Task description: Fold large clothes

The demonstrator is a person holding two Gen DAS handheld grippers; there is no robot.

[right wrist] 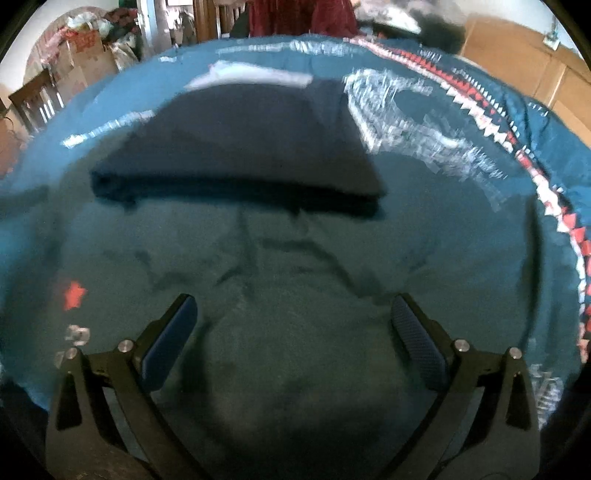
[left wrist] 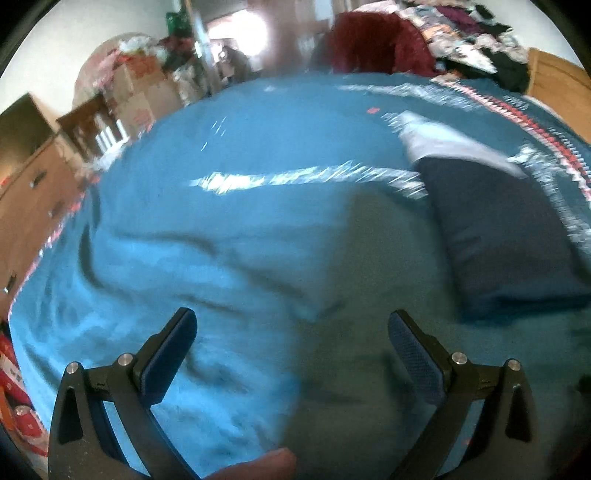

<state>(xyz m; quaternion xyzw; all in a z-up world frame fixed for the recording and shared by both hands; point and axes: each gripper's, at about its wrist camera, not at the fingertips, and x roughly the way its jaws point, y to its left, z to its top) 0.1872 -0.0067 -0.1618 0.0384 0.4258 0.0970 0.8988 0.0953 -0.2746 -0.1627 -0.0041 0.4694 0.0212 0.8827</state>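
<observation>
A folded dark navy garment (left wrist: 506, 236) lies on a teal blanket (left wrist: 236, 206) that covers the bed, to the right of my left gripper (left wrist: 291, 336). A pale grey folded piece (left wrist: 443, 142) sits just beyond it. In the right wrist view the same navy garment (right wrist: 240, 147) lies straight ahead of my right gripper (right wrist: 293, 321), with the pale piece (right wrist: 255, 75) behind it. Both grippers stand wide open over the wrinkled blanket (right wrist: 295, 369) with nothing between their fingers. Both views are blurred.
A heap of mixed clothes (left wrist: 461, 33) and a dark red garment (left wrist: 376, 40) lie at the far side of the bed. Cardboard boxes (left wrist: 136, 92) and a dark wooden chair (left wrist: 92, 125) stand far left. A wooden dresser (left wrist: 33, 199) runs along the left.
</observation>
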